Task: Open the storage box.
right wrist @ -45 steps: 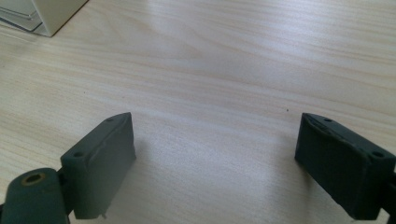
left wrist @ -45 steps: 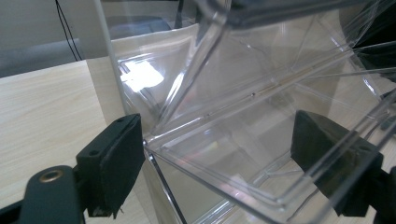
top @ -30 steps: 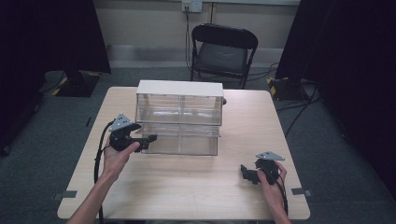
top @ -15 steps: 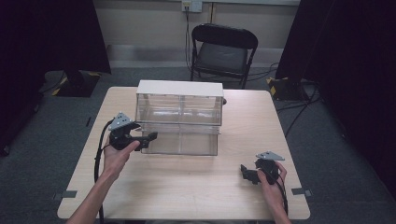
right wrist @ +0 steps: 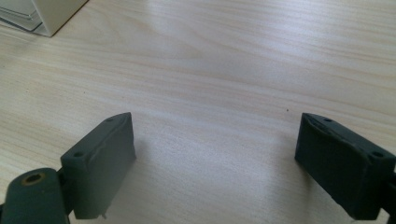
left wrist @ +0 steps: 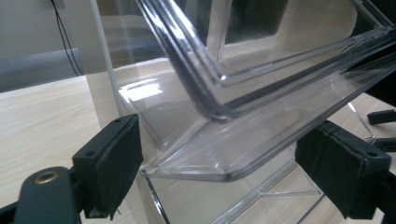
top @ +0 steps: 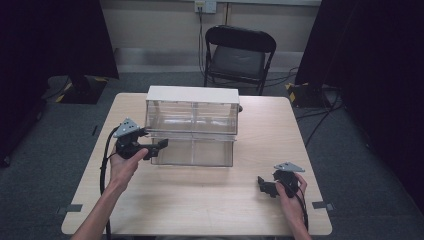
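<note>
Releasing the clear drawer [top: 192, 152], pulled out at the centre of the high view, you let the left gripper [left wrist: 219, 172] spread its jaws just clear of the drawer's rim and back straight off, while the right gripper [top: 267, 186] rests open at lower right.

A light wooden table [top: 200, 210] is standing on grey carpet [top: 365, 150]. A black folding chair [top: 239, 52] is sitting at 12 o'clock beyond it. Dark curtains [top: 50, 40] are flanking a pale wall [top: 160, 22].
</note>
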Demonstrator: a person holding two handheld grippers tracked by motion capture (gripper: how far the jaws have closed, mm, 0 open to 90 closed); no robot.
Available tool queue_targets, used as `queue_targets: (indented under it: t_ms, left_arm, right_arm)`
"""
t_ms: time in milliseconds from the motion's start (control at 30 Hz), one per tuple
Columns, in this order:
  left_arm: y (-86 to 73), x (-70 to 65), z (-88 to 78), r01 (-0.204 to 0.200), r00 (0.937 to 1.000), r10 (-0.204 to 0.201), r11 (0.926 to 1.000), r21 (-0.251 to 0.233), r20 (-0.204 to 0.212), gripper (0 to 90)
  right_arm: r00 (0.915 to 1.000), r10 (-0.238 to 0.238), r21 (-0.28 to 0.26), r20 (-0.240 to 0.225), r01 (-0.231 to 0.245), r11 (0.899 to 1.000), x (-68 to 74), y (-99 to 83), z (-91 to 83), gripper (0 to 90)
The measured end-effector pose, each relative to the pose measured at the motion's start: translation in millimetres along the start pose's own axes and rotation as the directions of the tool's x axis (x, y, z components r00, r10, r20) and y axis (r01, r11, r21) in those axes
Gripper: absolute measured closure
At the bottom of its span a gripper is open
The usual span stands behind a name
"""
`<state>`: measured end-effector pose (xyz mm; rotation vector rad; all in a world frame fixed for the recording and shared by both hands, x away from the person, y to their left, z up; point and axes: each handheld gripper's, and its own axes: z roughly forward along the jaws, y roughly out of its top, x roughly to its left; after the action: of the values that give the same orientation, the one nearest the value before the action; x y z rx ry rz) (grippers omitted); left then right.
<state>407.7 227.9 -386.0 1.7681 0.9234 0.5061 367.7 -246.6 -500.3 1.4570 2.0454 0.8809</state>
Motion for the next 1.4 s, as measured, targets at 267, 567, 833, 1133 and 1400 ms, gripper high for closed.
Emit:
queue_targets:
  t_ms: [267, 567, 833, 1133, 1400]
  left_arm:
    - [-4.0, 3.2, -1.3, 0.039, 0.9990, -0.039, 0.9990, -0.022, 0.020, 17.9]
    - [-4.1, 3.2, -1.6, 0.036, 0.9992, -0.035, 0.9992, -0.019, 0.016, 18.2]
    - [-4.5, 3.0, -1.4, 0.030, 0.9995, -0.030, 0.9994, -0.018, 0.014, 19.7]
    - [-5.3, 3.5, 0.4, 0.035, 0.9993, -0.035, 0.9992, -0.020, 0.012, 20.3]
    - [-5.5, 3.9, 0.5, 0.031, 0.9995, -0.031, 0.9994, -0.012, 0.008, 20.4]
  right_arm:
    - [1.0000, 0.001, 0.001, 0.000, -0.001, 1.000, 0.0, 0.0, 0.0, 11.3]
    - [1.0000, 0.000, 0.000, 0.000, 0.000, 1.000, 0.0, 0.0, 0.0, 11.3]
    - [1.0000, 0.000, 0.000, 0.000, 0.000, 1.000, 0.0, 0.0, 0.0, 11.3]
    - [1.0000, 0.001, 0.000, 0.000, -0.001, 1.000, 0.0, 0.0, 0.0, 11.4]
    - [1.0000, 0.001, 0.001, 0.000, -0.001, 1.000, 0.1, 0.0, 0.0, 11.3]
